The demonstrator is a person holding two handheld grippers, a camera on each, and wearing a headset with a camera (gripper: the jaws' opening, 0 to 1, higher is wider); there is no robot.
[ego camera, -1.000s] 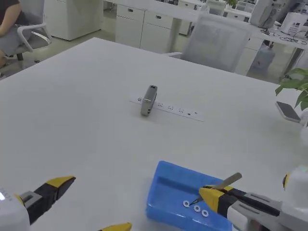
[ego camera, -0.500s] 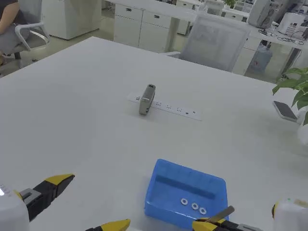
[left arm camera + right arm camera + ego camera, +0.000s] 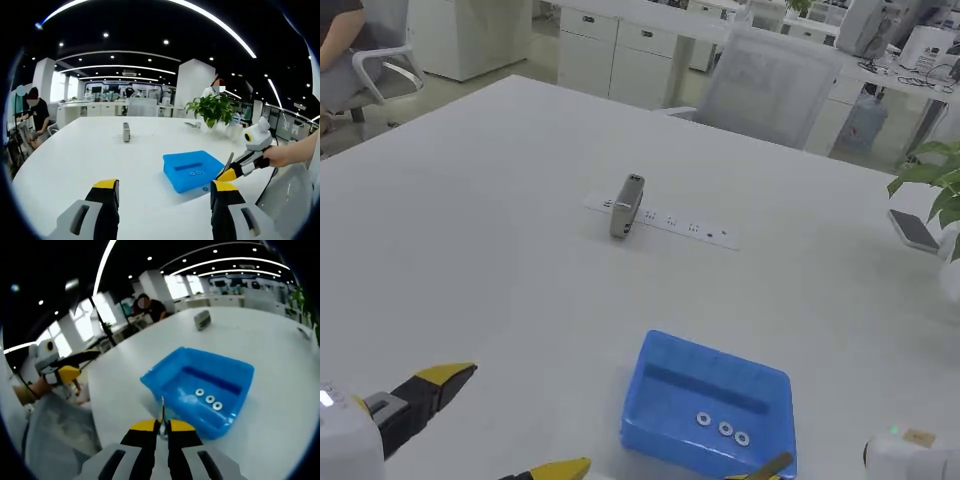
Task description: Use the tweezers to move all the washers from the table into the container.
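A blue container (image 3: pixel 705 405) sits near the table's front edge with three washers (image 3: pixel 723 428) lying in a row inside it. My right gripper (image 3: pixel 162 427) is shut on the thin tweezers (image 3: pixel 161 412), whose tips hang just short of the container (image 3: pixel 200 385) and its washers (image 3: pixel 209 399). In the head view the tweezers' back end (image 3: pixel 775 465) pokes up at the bottom edge. My left gripper (image 3: pixel 505 425) stands open at the lower left, empty, its jaws wide apart (image 3: pixel 164 192). The left gripper view shows the container (image 3: pixel 192 170) ahead and the right gripper (image 3: pixel 235 170) beside it.
A white power strip (image 3: pixel 665 220) with a grey adapter (image 3: pixel 625 207) lies mid-table. A phone (image 3: pixel 915 230) and a plant (image 3: pixel 930 185) stand at the right edge. An office chair (image 3: pixel 760 85) is behind the table, and a seated person at far left.
My right gripper with the tweezers has drawn back from above the container toward me, mostly leaving the head view. The left gripper and the washers have stayed put.
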